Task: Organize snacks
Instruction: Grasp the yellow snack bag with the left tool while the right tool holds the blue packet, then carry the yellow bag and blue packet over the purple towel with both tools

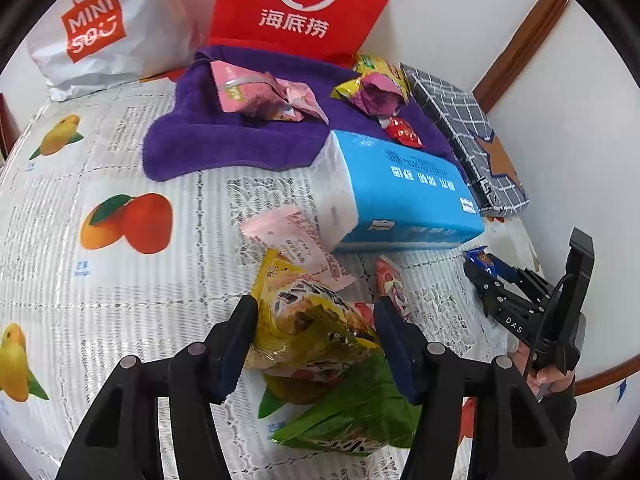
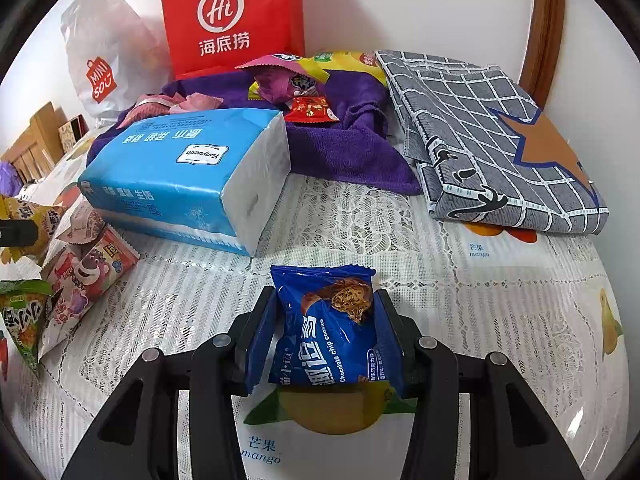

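Both your tongs are loaded, so you are mid-carry in the sorting. Your left tongs [image 1: 314,334] are clamped on a yellow snack bag [image 1: 308,320], which sits low over the desk [image 1: 120,288] among other loose packets, a green bag [image 1: 352,416] just below it. Your right tongs [image 2: 324,330] are clamped on a blue cookie packet [image 2: 328,328], over bare cloth in front of the tissue pack [image 2: 188,172]. Several snacks already lie on the purple towel [image 1: 224,144], so that looks like the collecting spot. Next, I judge, you carry each packet past the tissue pack to the towel and let go there.
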Tool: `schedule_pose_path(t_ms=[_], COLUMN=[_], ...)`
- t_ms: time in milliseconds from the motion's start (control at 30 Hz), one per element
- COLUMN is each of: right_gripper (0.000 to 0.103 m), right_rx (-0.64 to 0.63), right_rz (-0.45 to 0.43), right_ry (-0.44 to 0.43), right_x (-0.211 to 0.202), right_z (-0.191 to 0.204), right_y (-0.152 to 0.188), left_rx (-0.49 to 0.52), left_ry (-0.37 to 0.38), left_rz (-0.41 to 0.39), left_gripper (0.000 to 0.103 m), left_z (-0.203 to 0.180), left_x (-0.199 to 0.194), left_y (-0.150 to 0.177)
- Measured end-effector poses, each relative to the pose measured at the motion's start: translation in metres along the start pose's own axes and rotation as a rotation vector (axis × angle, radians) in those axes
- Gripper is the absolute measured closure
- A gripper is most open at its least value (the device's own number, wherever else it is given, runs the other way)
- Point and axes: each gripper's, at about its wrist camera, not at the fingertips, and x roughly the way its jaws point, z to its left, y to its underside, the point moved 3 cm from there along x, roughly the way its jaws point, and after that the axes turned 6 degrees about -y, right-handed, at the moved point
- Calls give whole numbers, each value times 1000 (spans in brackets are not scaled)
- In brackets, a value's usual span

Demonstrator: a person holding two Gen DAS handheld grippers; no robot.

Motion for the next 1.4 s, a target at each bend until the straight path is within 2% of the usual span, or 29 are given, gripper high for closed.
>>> schedule_pose_path(t_ms=[300,600,967,1400], right_gripper=[58,58,58,58], right_rx=[32,60,45,37], right_rz=[-17,-69,-154,-184], right_ry=[-11,-20,-41,-50], right_x=[-15,-49,-81,-87], right_z=[6,19,39,47], right_y=[0,-15,-48,-94], left_rx=[-8,1,37,68], left_ry=[25,61,75,65], left_rz=[-65,-81,-90,-122], left_gripper=[46,46,46,46], left_z=[7,-1,-24,-38], left_x=[-22,-28,-33,-44], left_y=[-4,-10,-29,-55])
